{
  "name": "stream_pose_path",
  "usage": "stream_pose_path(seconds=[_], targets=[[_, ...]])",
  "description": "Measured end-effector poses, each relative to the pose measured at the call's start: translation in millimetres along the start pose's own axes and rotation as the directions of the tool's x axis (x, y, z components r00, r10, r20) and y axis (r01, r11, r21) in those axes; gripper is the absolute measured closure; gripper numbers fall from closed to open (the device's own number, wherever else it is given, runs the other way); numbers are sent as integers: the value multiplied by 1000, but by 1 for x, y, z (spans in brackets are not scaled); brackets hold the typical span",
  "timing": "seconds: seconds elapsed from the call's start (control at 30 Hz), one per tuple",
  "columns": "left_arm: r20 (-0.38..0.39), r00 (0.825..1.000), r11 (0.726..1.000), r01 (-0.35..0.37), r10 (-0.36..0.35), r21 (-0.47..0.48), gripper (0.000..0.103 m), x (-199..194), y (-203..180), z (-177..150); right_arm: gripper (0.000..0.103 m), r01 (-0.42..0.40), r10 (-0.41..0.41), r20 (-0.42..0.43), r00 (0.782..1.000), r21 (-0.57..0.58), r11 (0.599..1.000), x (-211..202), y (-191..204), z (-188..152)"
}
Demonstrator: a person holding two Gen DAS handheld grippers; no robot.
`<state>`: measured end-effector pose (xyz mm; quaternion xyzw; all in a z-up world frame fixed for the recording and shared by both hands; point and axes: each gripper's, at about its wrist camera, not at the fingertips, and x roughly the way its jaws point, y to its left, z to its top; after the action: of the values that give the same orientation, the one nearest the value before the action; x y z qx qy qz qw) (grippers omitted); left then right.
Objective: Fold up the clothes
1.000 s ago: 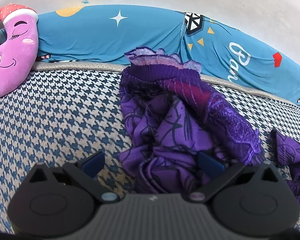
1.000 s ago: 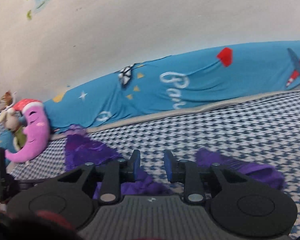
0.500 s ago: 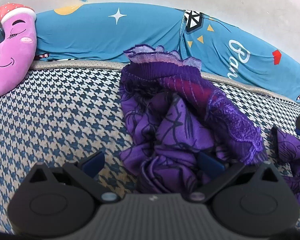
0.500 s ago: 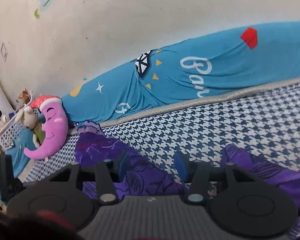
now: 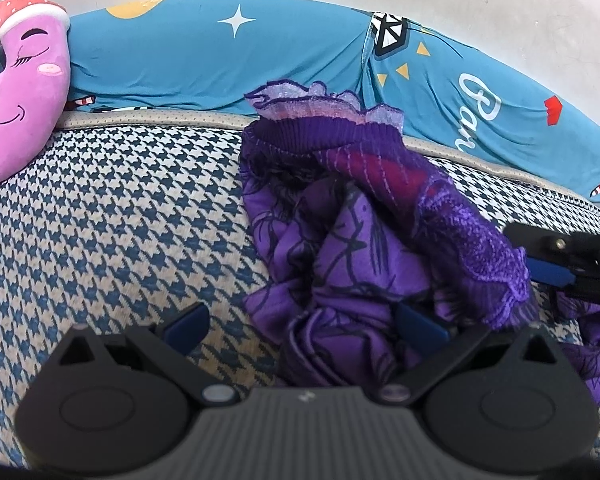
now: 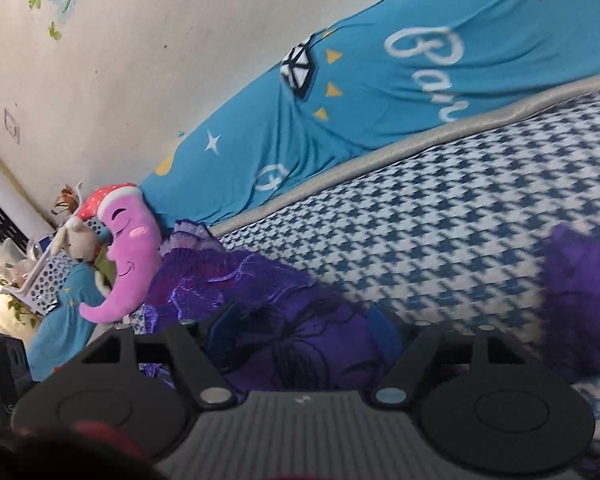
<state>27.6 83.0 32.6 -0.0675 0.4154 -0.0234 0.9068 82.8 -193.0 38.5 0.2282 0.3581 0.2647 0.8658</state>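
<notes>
purple fabric with dark floral line-work fills the middle of both views: the crumpled purple garment (image 5: 352,240) lies in a heap on the blue-and-white houndstooth bed cover (image 5: 120,208), its ruffled, smocked hem (image 5: 320,100) bunched at the far end near the teal printed sheet (image 5: 204,56) that runs along the pale wall (image 6: 160,40). we hold the left gripper (image 5: 304,322) low over the near end of the heap with its blue-padded fingers spread wide; the left pad sits over bare houndstooth, the right pad is tucked against a fold of the cloth, and nothing is pinched between them. we see the right gripper (image 6: 302,330) in its own view also spread wide, its two blue pads flanking a floral fold of the garment (image 6: 300,344) without closing on it. in the left wrist view that same tool (image 5: 568,256) shows at the right edge, just beside the lace-trimmed side of the heap. a further stretch of the same purple cloth (image 6: 580,300) lies to the right on the cover, blurred. a pink moon-shaped plush (image 5: 24,88) with a red dotted cap leans at the left end of the bed, with a white perforated basket (image 6: 48,276) and a small stuffed animal (image 6: 78,240) beyond it.
</notes>
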Motion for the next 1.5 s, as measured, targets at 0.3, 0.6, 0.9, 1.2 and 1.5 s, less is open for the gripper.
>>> stream_pose_path(seconds=[0.3,0.6,0.9,1.2,1.5], targets=[[-27,1000,1000,8,-9,-27,0,4,9,-2,30,-77,79,-38,996,50,996,26,0,-3],[-20,1000,998,13,-14,-54,0,3,7,2,93,-44,48,43,998,-93,995,12,26,4],[20,999,994,37,-35,-99,0,-4,8,14,95,107,-76,230,970,-128,986,-24,29,27],[31,999,992,44,-41,-121,0,0,5,28,100,393,-287,476,831,-137,909,-53,25,67],[1,1000,989,21,-21,-149,0,16,10,38,99,384,-315,434,844,-79,920,-56,2,72]])
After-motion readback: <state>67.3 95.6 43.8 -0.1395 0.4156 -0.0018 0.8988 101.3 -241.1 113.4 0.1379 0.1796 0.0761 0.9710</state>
